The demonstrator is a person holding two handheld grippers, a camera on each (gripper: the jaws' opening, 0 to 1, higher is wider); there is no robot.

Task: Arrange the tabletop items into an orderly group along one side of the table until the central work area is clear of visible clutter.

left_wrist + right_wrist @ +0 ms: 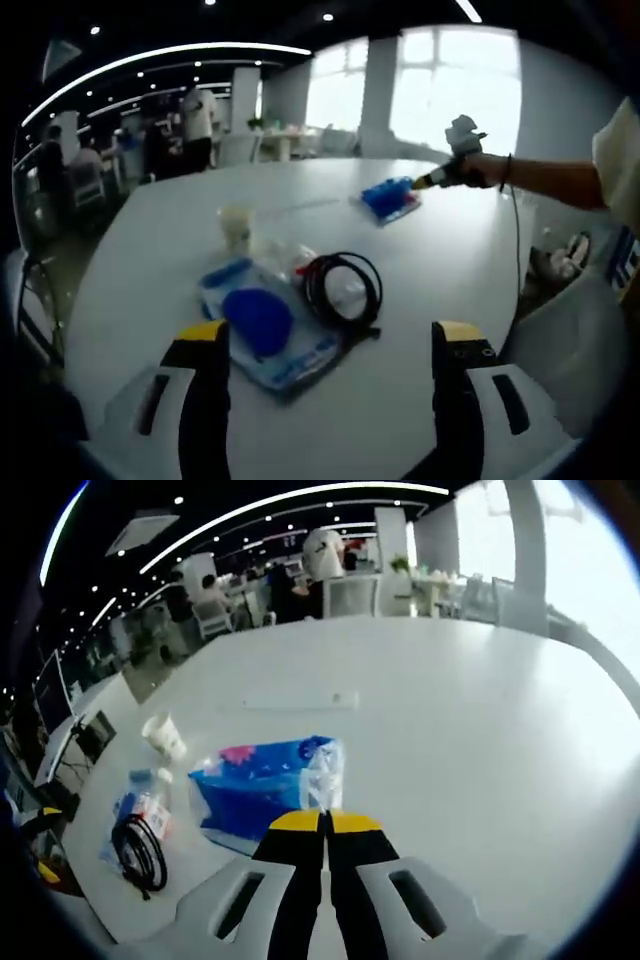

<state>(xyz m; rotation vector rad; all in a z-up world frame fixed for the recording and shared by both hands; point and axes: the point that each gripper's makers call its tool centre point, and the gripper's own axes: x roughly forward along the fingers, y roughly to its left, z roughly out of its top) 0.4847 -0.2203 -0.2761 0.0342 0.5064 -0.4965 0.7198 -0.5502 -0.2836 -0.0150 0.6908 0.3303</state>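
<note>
In the left gripper view our left gripper point(330, 350) hangs low over the near edge of the white desk point(450, 260), its yellow-tipped jaws spread wide with nothing between them. Just ahead of the jaws, nearer the left one, lies a flat clear plastic pouch point(265, 330) with a round blue thing inside. A coiled black cable point(343, 287) rests against the pouch's right side, and a crumpled clear bottle point(285, 258) sits just behind it. A small pale paper cup point(236, 224) stands a little further back.

Across the desk, a person's bare forearm reaches in from the right, the hand point(483, 170) gripping the right gripper point(430, 181), whose tip touches a blue plastic packet point(389, 198).

In the right gripper view that gripper point(325, 825) points forward and down at the desk, its jaws closed together at the near edge of the glossy blue packet point(265, 785); we cannot tell whether they pinch the wrapper. A thin white strip point(300, 700) lies beyond the packet.
</note>
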